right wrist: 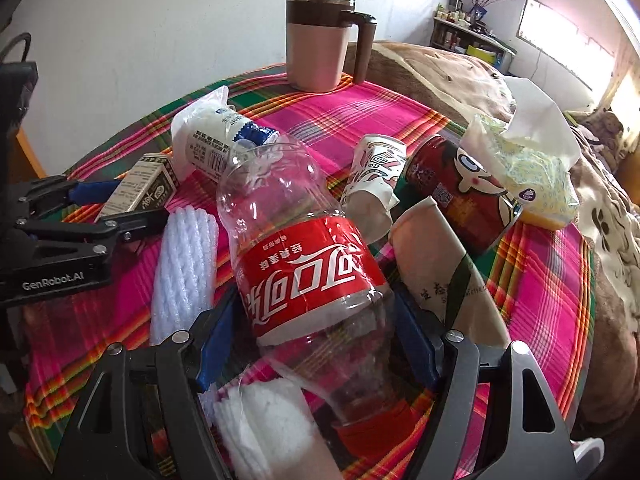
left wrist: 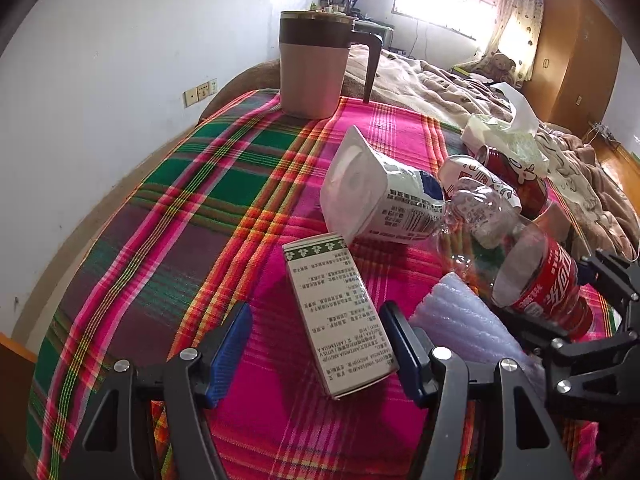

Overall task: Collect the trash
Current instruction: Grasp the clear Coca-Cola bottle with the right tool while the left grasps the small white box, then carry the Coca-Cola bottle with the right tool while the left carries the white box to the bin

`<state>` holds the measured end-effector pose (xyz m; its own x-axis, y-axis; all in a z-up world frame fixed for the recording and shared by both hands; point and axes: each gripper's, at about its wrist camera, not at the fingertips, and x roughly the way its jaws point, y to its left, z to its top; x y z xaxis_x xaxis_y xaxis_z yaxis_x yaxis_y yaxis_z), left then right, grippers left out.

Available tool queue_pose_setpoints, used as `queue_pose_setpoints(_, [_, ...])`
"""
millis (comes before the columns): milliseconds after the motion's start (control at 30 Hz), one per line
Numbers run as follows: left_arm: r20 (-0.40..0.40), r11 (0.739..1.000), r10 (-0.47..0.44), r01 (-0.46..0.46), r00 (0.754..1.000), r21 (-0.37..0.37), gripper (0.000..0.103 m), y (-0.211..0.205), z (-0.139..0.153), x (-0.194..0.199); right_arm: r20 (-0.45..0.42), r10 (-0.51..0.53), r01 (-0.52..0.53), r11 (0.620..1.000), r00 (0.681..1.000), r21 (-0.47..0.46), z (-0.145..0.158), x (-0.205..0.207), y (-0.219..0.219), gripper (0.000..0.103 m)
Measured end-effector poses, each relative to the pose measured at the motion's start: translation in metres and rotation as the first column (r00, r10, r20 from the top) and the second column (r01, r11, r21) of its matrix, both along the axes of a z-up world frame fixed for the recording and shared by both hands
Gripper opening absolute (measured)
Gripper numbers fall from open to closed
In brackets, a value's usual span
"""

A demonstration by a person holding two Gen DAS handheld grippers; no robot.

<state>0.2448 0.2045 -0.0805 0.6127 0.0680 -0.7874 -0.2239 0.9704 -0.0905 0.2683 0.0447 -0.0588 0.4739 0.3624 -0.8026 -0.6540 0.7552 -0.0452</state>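
Near the front edge of the plaid-covered bench: empty cola bottle on its side, red cap toward the camera, clear base toward the middle. Right hand-held gripper spread apart, blue pads either side of the bottle's lower body, seemingly not yet pressing. Probably very light, thin-walled and slick; likely to crumple or squirt out under a hard pinch. Best taken at the labelled waist or the stiffer neck. Left hand-held gripper also apart, straddling the near end of a small cardboard box lying flat. Box light and rigid, best pinched across its narrow sides. White foam netting between bottle and box.
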Motion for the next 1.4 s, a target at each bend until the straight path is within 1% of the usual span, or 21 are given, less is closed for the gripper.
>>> queue_pose_setpoints(100, [0.005, 1.0, -0.002, 0.002, 1.0, -0.003, 0.065, 0.0, 0.0, -0.001, -0.039, -0.024, 0.026, 0.998, 0.999, 0.062, 0.001, 0.002, -0.005, 0.074])
queue_pose_setpoints(167, [0.003, 1.0, -0.005, 0.005, 1.0, -0.008, 0.064, 0.001, -0.001, -0.001, -0.051, -0.035, 0.039, 0.996, 0.998, 0.083, 0.001, 0.002, -0.008, 0.073])
queue_pose_setpoints(200, [0.007, 1.0, -0.004, 0.004, 1.0, -0.012, 0.06, 0.001, 0.0, -0.001, -0.051, -0.037, 0.042, 0.995, 0.998, 0.092, 0.002, 0.001, -0.009, 0.072])
queue_pose_setpoints(233, [0.012, 1.0, -0.005, 0.005, 1.0, -0.017, 0.053, 0.001, 0.001, -0.001, -0.053, -0.038, 0.044, 0.994, 0.998, 0.099, 0.002, 0.001, -0.01, 0.072])
queue_pose_setpoints(300, [0.014, 1.0, -0.006, 0.006, 1.0, -0.024, 0.042, 0.001, 0.001, -0.002, -0.061, -0.042, 0.049, 0.992, 0.997, 0.114, 0.002, -0.001, -0.013, 0.072])
queue_pose_setpoints(400, [0.021, 1.0, -0.004, 0.005, 1.0, -0.027, 0.032, 0.002, 0.002, -0.004, -0.053, -0.054, 0.06, 0.99, 0.997, 0.124, 0.003, -0.005, -0.016, 0.072])
queue_pose_setpoints(600, [0.055, 1.0, 0.002, -0.002, 0.998, -0.018, 0.032, 0.0, 0.009, -0.016, -0.044, -0.078, 0.085, 0.979, 0.996, 0.187, 0.01, -0.015, -0.028, 0.071])
queue_pose_setpoints(700, [0.072, 1.0, 0.0, 0.003, 0.997, -0.03, 0.032, -0.003, 0.013, -0.025, -0.031, -0.086, 0.09, 0.975, 0.996, 0.205, 0.015, -0.02, -0.033, 0.071])
queue_pose_setpoints(833, [0.094, 1.0, -0.012, 0.015, 0.996, -0.028, 0.032, -0.01, 0.023, -0.038, -0.017, -0.103, 0.104, 0.967, 0.995, 0.233, 0.024, -0.029, -0.043, 0.071])
queue_pose_setpoints(1133, [0.159, 0.998, -0.068, 0.07, 0.985, -0.008, 0.032, -0.042, 0.052, -0.068, 0.007, -0.153, 0.144, 0.946, 0.988, 0.289, 0.042, -0.047, -0.065, 0.072])
queue_pose_setpoints(1400, [0.218, 0.99, -0.143, 0.144, 0.965, 0.012, 0.032, -0.079, 0.078, -0.089, 0.017, -0.231, 0.212, 0.917, 0.973, 0.337, 0.054, -0.067, -0.102, 0.072])
